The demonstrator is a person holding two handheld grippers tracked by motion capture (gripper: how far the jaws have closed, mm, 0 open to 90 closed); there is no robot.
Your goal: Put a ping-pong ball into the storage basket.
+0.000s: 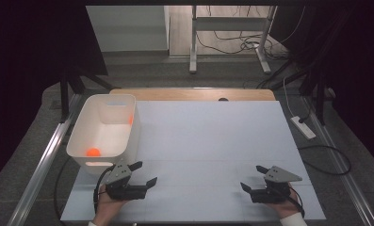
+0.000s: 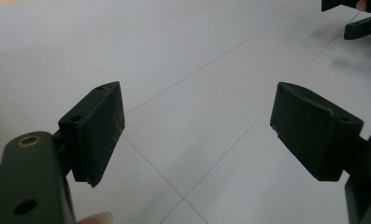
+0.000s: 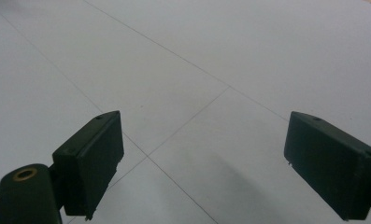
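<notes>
My left gripper [image 1: 143, 173] rests near the table's front left, just in front of a white bin [image 1: 83, 129], its jaws pointing right. Its own view shows the left gripper [image 2: 197, 130] open, with bare white surface between the pads. An orange ball [image 1: 93, 152] lies at the bottom of the bin. My right gripper [image 1: 252, 178] sits at the front right with jaws pointing left. The right gripper [image 3: 204, 163] is open too, nothing between its pads. The tip of the right gripper [image 2: 360, 18] shows at the top right corner of the left gripper view.
The white table top [image 1: 208, 136] has thin seam lines crossing it. A wooden strip [image 1: 189, 94] runs along its far edge. A metal rail [image 1: 43, 160] lies to the left, a power strip [image 1: 303, 127] and cables on the floor to the right.
</notes>
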